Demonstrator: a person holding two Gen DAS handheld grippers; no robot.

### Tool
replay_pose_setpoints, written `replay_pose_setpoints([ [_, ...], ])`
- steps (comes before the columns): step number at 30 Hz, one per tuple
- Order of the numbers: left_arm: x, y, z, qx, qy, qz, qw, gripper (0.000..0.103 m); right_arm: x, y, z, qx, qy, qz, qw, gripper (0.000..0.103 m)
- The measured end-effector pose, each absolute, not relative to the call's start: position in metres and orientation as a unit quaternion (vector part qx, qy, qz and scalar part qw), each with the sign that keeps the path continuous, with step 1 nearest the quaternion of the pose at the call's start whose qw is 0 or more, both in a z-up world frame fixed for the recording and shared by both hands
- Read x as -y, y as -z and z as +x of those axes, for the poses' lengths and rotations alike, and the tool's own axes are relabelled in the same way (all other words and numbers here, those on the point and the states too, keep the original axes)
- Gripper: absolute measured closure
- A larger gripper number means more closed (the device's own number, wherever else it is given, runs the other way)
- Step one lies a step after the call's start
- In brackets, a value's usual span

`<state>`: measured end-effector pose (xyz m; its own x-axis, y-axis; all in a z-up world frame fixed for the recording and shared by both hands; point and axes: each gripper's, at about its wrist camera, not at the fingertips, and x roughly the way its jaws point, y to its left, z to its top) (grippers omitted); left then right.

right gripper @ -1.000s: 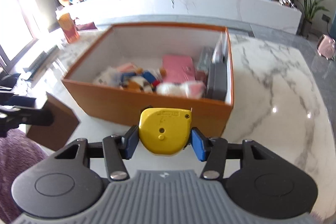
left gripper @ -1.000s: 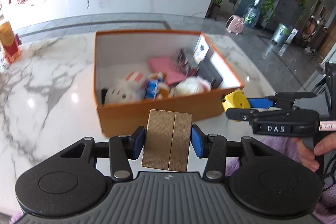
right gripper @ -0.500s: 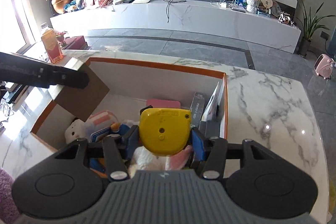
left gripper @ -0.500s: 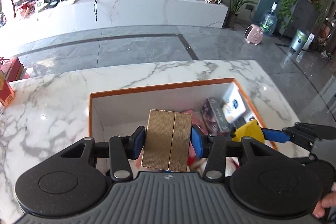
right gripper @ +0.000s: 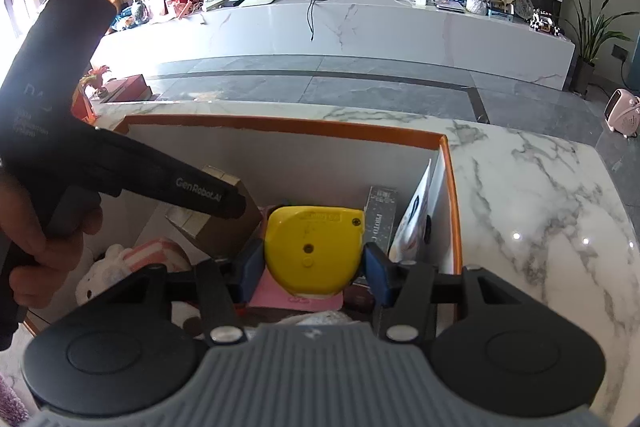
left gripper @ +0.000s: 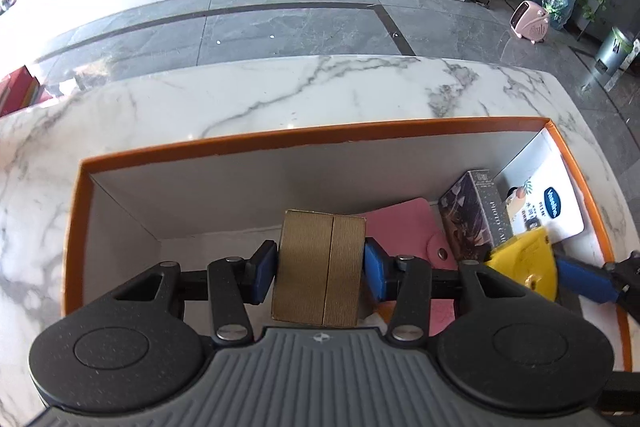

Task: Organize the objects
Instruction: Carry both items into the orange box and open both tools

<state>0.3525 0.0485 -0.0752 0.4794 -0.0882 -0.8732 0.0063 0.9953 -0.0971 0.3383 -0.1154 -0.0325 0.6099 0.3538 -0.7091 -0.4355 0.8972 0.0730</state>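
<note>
A bright living room with grey floor tiles and a long white media console lies beyond a white marble table (left gripper: 280, 95). On the table sits an open orange storage box (left gripper: 304, 135) with white inner walls.

The left gripper (left gripper: 320, 265) is clenched on a gold-brown ribbed box (left gripper: 320, 267), held upright between its blue pads above the box's near left half. The right gripper (right gripper: 314, 259) is clenched on a yellow tape measure (right gripper: 314, 251), poised over the right half, just above a pink snap wallet (left gripper: 404, 223).

Both held things hang inside the box's rim, so the drop spot lies straight below each gripper. Bare white floor shows at the far left, nearer the left gripper. On the right stand a dark upright carton (left gripper: 476, 211) and a Vaseline pack (left gripper: 556, 205) against the wall. A white plush toy (right gripper: 104, 275) lies near left.
</note>
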Motion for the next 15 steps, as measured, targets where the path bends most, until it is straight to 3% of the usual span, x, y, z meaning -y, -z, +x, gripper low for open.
replay_pose_setpoints([
  [15,-0.051,0.08,0.37,-0.54,-0.01,-0.079,0.838,0.049,0.108,0.043,0.345,-0.368,-0.233,-0.085,0.896,0.048],
])
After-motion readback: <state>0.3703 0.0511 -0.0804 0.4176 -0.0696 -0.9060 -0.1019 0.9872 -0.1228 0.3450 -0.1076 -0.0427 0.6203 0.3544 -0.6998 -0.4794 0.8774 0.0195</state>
